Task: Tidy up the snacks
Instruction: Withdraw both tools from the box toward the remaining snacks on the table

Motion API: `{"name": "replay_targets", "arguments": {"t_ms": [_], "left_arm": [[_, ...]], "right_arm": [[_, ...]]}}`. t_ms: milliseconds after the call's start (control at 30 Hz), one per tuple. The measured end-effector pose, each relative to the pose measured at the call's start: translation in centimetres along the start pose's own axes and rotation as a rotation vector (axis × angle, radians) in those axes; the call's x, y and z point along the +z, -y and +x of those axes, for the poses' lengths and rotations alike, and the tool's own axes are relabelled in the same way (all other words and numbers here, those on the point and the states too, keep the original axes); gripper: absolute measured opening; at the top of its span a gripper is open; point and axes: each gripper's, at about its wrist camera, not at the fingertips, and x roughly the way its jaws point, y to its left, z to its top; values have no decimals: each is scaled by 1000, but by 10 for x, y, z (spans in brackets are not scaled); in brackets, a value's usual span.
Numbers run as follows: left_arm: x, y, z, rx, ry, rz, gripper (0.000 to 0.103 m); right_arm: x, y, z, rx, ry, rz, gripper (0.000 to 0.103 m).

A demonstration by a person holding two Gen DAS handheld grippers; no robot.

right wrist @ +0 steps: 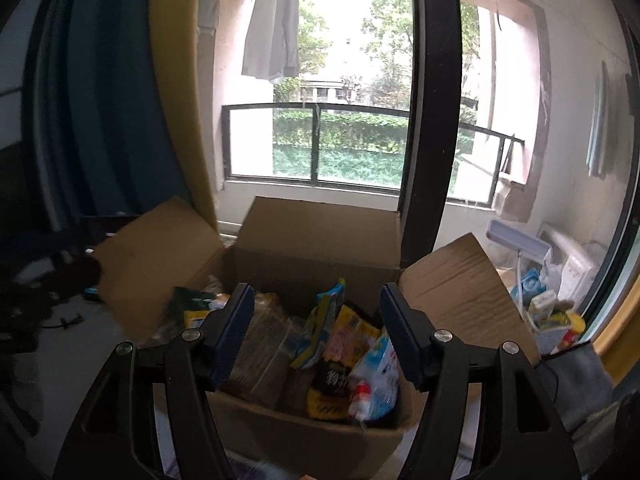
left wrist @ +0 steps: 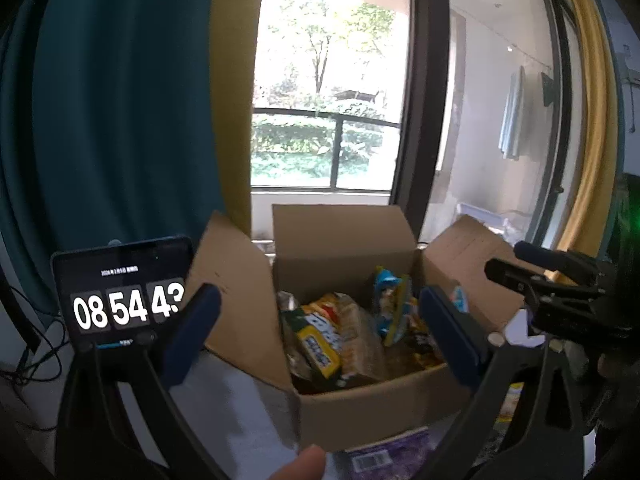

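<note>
Before the tall window, an open cardboard box sits on a pale surface, all its visible flaps folded outward. Snack packets fill it: a yellow-and-blue pack lies over a clear-wrapped brown pack on the left side, a blue-and-yellow bag stands upright near the middle, and a white-and-blue pouch leans at the near right corner beside a black-and-yellow pack.

Left gripper hovers at the near side of the box, jaws wide apart, nothing between them; the box interior shows in the gap. Right gripper hovers above the near edge of the box, jaws likewise apart and empty. From the left wrist view it appears at far right, beyond the right flap.

A tablet showing a clock stands left of the box. A purple packet lies on the surface just near of the box. More small cartons sit well to the right.
</note>
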Motion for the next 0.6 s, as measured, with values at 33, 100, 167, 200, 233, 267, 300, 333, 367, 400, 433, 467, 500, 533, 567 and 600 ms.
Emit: {"name": "replay_targets", "arguments": {"t_ms": [33, 100, 167, 200, 233, 267, 300, 333, 367, 400, 433, 467, 500, 533, 567, 600], "left_arm": [[-2, 3, -3, -5, 0, 1, 101], [-5, 9, -8, -8, -2, 4, 101], [-9, 16, -13, -15, -4, 8, 101], [-10, 19, -16, -18, -4, 11, 101], [-13, 23, -19, -20, -3, 14, 101], [-15, 26, -21, -22, -2, 18, 101], [-17, 29, -24, -23, -1, 21, 101], [-20, 32, -27, -24, 0, 24, 101], [-22, 35, -29, -25, -1, 27, 101], [-25, 37, -31, -27, -2, 28, 101], [-27, 39, -32, -30, -3, 26, 101], [-30, 41, -33, -33, -7, 22, 101], [-32, 43, -33, -34, -13, 19, 101], [-35, 45, -33, -36, -21, 18, 101], [-37, 47, -34, -38, -26, 20, 101], [-40, 50, -34, -40, -31, 26, 101]], "right_arm": [[-2, 0, -8, 7, 5, 3, 68], [-6, -1, -21, 12, 14, -3, 68], [-10, -2, -33, 15, 24, -10, 68], [-11, -2, -38, 17, 27, -12, 68], [-13, -3, -44, 21, 33, -13, 68], [-15, -3, -49, 22, 38, -15, 68], [-16, -3, -54, 22, 42, -17, 68], [-19, -3, -58, 24, 45, -18, 68], [-21, -2, -62, 26, 48, -18, 68], [-24, 0, -66, 26, 49, -15, 68], [-27, 1, -70, 25, 54, -9, 68], [-30, 3, -74, 24, 57, -2, 68], [-34, 6, -79, 26, 60, 5, 68], [-36, 8, -81, 26, 61, 6, 68], [-39, 10, -85, 23, 64, 10, 68], [-41, 12, -88, 23, 66, 13, 68]]}}
